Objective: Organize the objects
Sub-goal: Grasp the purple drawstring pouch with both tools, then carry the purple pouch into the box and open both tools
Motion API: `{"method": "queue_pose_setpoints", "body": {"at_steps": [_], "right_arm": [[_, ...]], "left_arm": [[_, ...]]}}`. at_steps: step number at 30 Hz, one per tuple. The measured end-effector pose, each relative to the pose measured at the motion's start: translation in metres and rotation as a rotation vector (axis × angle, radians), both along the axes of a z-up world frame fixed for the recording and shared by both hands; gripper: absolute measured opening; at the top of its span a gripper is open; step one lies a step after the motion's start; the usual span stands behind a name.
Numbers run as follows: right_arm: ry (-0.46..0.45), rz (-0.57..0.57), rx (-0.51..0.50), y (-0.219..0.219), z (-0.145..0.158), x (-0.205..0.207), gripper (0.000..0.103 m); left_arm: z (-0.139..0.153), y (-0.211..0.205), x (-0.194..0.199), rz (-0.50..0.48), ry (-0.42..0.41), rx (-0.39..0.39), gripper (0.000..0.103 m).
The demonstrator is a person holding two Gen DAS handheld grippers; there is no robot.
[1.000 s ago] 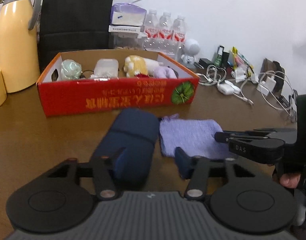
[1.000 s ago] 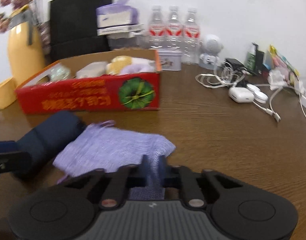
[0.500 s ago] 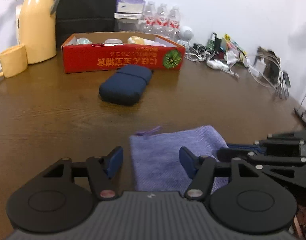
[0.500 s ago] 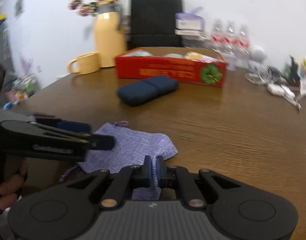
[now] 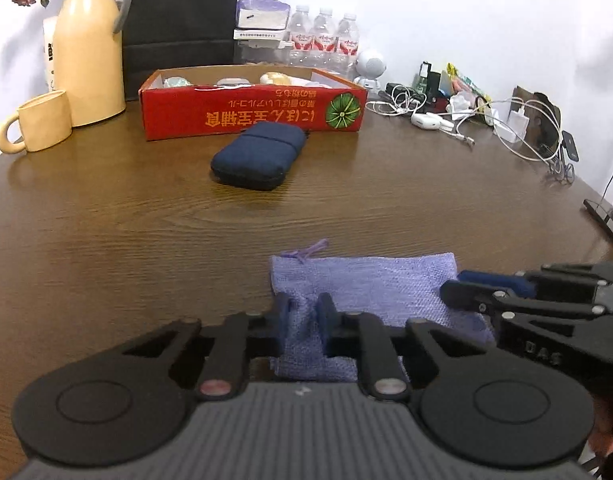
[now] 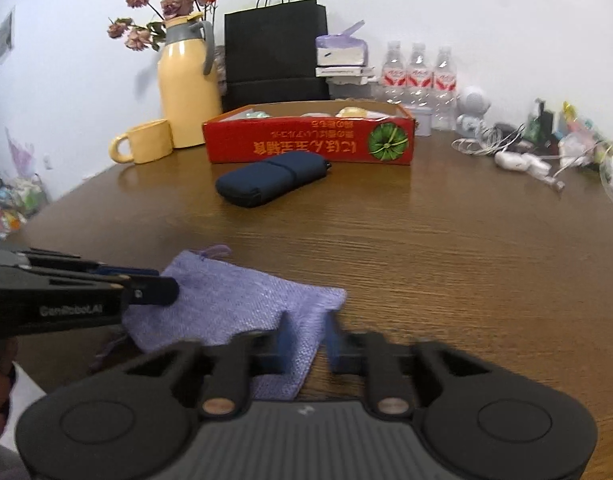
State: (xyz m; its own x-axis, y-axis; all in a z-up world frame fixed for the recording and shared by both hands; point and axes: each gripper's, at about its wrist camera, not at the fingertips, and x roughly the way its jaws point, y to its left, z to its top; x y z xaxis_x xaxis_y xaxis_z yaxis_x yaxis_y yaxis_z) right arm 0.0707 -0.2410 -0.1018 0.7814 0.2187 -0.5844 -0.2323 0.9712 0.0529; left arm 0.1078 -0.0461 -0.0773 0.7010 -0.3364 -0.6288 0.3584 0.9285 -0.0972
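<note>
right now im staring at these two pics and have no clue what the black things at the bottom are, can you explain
There is no robot here. A person holds a two-finger gripper in each hand, and each carries a wide-angle camera looking along its fingers. One picture comes from the left gripper, the other from the right gripper. On the wooden table are a purple pouch, a navy case, a red box of small items, a yellow mug and a jug. The left jaws are closing on bunched pouch fabric. The right fingers look blurred and slightly apart around the pouch's corner.
</note>
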Motion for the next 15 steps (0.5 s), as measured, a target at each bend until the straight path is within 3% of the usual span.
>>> {"method": "queue_pose_setpoints", "body": {"at_steps": [4,9,13,15], "right_arm": [[-0.027,0.029,0.023,0.004,0.017,-0.005,0.004],[-0.136,0.069,0.084,-0.007,0.068,0.011,0.004],[-0.239,0.109,0.084,-0.010,0.110,0.065,0.005],[-0.246,0.123,0.078,-0.005,0.132,0.119,0.005]], "left_arm": [[0.014,-0.003,-0.010,-0.006,-0.060,0.020,0.008],[0.058,0.010,0.005,-0.007,-0.137,-0.077,0.008],[0.107,0.016,0.052,-0.024,-0.258,-0.092,0.008],[0.129,0.016,0.092,-0.016,-0.293,-0.090,0.008]]}}
